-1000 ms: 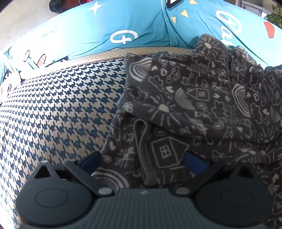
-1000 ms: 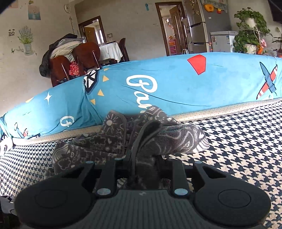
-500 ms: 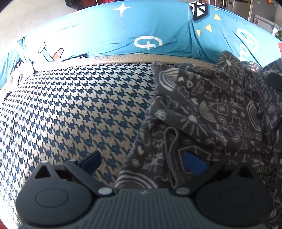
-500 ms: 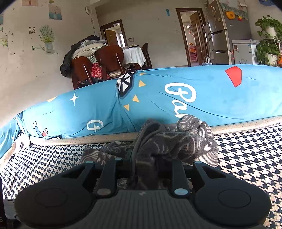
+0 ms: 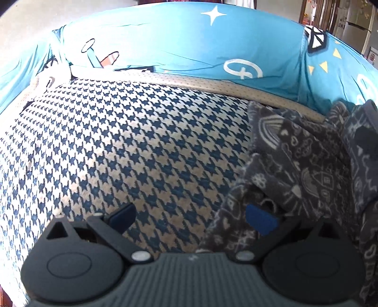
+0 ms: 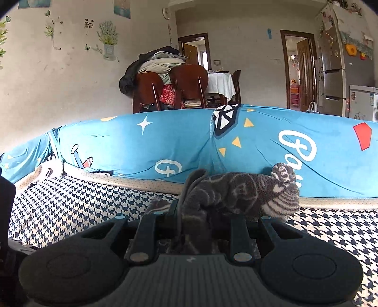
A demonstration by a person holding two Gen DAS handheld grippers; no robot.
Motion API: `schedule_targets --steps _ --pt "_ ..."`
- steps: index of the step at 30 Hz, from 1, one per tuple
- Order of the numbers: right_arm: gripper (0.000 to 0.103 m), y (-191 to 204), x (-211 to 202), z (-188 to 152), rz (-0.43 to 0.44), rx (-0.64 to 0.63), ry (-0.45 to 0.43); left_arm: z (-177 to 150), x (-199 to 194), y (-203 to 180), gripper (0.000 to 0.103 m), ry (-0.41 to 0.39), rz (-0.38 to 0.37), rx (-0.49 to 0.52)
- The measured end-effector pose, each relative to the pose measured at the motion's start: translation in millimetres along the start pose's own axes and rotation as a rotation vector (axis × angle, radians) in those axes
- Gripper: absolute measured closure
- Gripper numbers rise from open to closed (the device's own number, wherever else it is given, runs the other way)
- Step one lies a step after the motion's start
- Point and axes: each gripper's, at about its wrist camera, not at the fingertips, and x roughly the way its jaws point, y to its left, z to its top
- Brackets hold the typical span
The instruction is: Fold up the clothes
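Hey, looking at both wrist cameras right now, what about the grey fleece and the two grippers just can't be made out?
- Right wrist view: the right gripper fingertips are buried in the bunched grey fleece, so the grasped part is hidden.
- Left wrist view: the fleece runs off the right edge, so its full shape and garment type are unclear.
- Left wrist view: the left gripper is open; whether its right pad touches the fleece is unclear.

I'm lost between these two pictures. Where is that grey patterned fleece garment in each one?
Left wrist view: the grey fleece garment lies at the right edge, on the houndstooth cover.
Right wrist view: it sits bunched at lower centre, pinched in the shut jaws.
Shared landmark: the white four-pointed star on the blue cushion.
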Motion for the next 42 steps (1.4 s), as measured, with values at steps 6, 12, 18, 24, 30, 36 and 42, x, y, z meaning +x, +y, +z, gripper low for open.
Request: schedule_targets --steps 6,12,18,24,30,36,42 --pt "0.078 10.0 10.8 -1.8 0.025 -0.018 0.005 4.4 -4.5 14.0 0.000 -0.023 0.033 -0.034" --pt "0.078 24.7 19.6 -8.9 0.072 -0.070 0.009 8.3 -8.5 31.3 0.000 -0.050 0.065 -0.084" --pt "0.078 40.1 36.2 -21.9 0.116 -0.133 0.026 11.1 -10.3 40.1 0.000 -0.059 0.071 -0.104" --pt "0.074 45.9 50.1 -33.7 0.162 -0.132 0.066 14.0 -8.3 40.8 0.000 -0.062 0.095 -0.109" --pt "0.066 41.0 48.3 -29.7 0.223 -0.101 0.072 17.5 -8.5 44.5 0.000 -0.070 0.099 -0.126" --pt "0.056 47.0 32.0 -21.2 0.290 -0.164 0.049 21.8 -9.6 50.7 0.000 -0.078 0.109 -0.153" --pt "0.055 46.0 12.2 -6.7 0.290 -0.212 0.061 25.0 -14.6 52.6 0.000 -0.084 0.065 -0.181"
